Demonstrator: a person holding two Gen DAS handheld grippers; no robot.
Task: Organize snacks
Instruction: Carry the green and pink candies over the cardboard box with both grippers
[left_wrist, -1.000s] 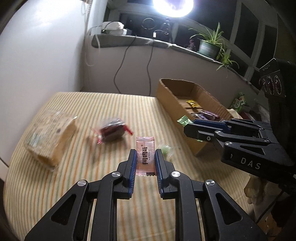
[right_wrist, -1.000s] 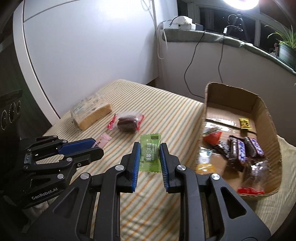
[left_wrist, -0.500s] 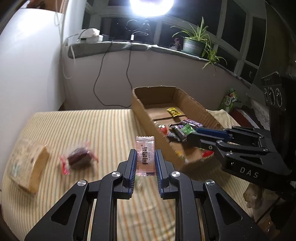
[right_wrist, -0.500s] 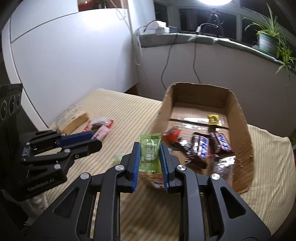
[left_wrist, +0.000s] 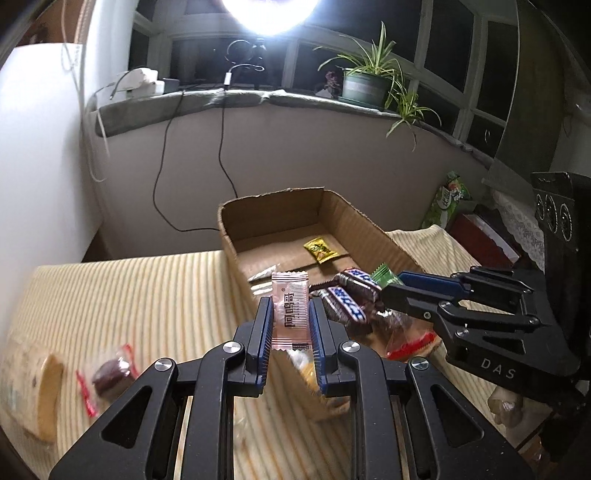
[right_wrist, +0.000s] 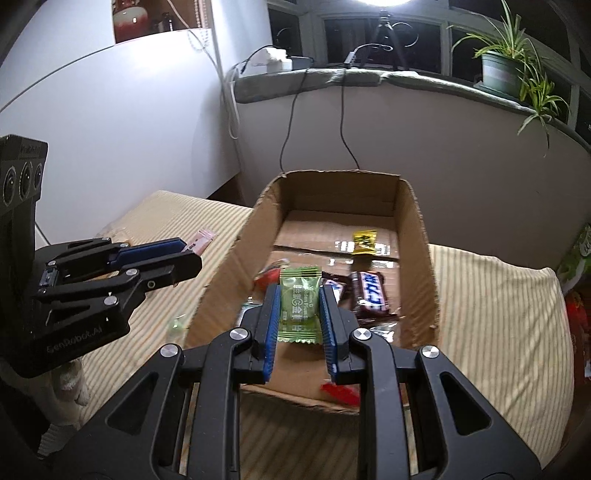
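Both carried from striped tabletop (left_wrist: 122, 291) to cardboard box (right_wrist: 417, 236). Left gripper (left_wrist: 290, 317) clamped on pink sachet (left_wrist: 290, 310), seemingly over near rim. Right gripper (right_wrist: 298, 308) clamped on green candy (right_wrist: 299, 302) above box interior. Release likely next.

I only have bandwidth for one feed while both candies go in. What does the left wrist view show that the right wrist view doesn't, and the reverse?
Only the left wrist view: the red-wrapped dark snack and the bread pack left on the striped cloth, plus the full face of the pink candy clamped in the left gripper.

Only the right wrist view: the green candy face-on in the right gripper, above the box's near end.

Both: the cardboard box, the yellow packet and chocolate bars inside it, and each other's gripper.
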